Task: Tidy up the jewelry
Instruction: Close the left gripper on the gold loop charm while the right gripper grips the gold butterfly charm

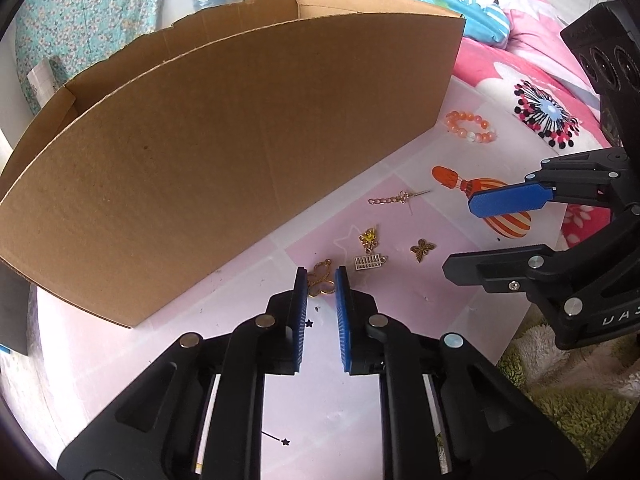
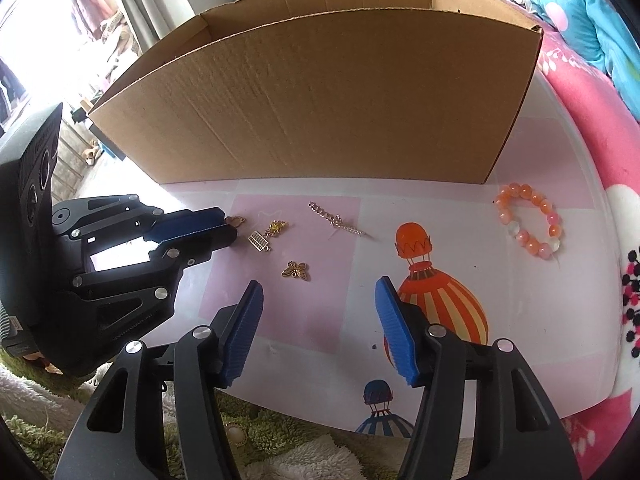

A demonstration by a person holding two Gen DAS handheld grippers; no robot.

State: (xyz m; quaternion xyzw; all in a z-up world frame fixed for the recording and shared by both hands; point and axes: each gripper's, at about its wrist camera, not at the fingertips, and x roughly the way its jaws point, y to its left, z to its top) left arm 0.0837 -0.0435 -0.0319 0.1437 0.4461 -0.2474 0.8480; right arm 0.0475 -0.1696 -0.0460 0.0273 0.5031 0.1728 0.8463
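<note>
The left tool [image 1: 322, 276] grips a gold butterfly charm [image 1: 320, 282] on the table [image 1: 312, 360]; the right tool [image 2: 318, 292] stands wide, empty.

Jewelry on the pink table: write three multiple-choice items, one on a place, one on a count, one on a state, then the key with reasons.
1. Where does the bead bracelet lie?
A. inside the cardboard box
B. on the table by the box's right corner
C. between the right gripper's jaws

2. How many jewelry pieces lie on the table?
A. two
B. six
C. ten

3. What is the left gripper doing?
A. closed on the gold openwork charm
B. wide open over bare table
C. holding the bracelet

Key: B, the bracelet lies beside the cardboard box corner; B, bracelet, chain, three small charms, plus the gripped one; A, the pads squeeze the charm, while the right gripper is open and empty.
</note>
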